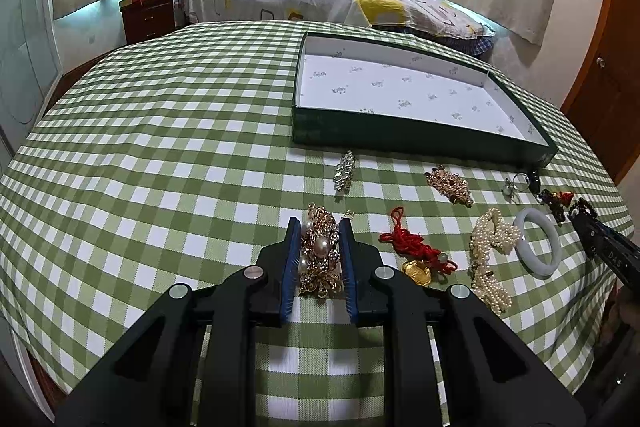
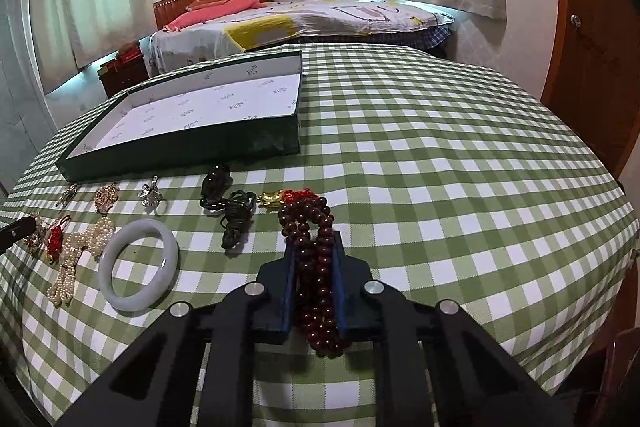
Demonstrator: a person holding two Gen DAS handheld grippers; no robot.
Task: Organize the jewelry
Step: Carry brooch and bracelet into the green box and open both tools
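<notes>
My left gripper point(image 1: 320, 223) is shut on a gold brooch set with pearls point(image 1: 318, 253), which rests on the checked cloth between the blue pads. My right gripper point(image 2: 316, 241) is shut on a bunched strand of dark red beads point(image 2: 308, 219); loops of it spill out ahead of and behind the fingers. An open dark green box point(image 1: 420, 141) point(image 2: 180, 155) with a white printed lining lies beyond both grippers with nothing in it. The left wrist view shows the right gripper at the right edge.
Loose on the green checked tablecloth point(image 1: 160, 147) lie a white jade bangle point(image 2: 128, 301), a pearl strand point(image 1: 488, 247), a red knotted cord point(image 1: 412, 247), a silver brooch point(image 1: 344, 167), a gold brooch point(image 1: 450, 185) and a dark pendant on a cord point(image 2: 232, 211). A bed stands behind the table.
</notes>
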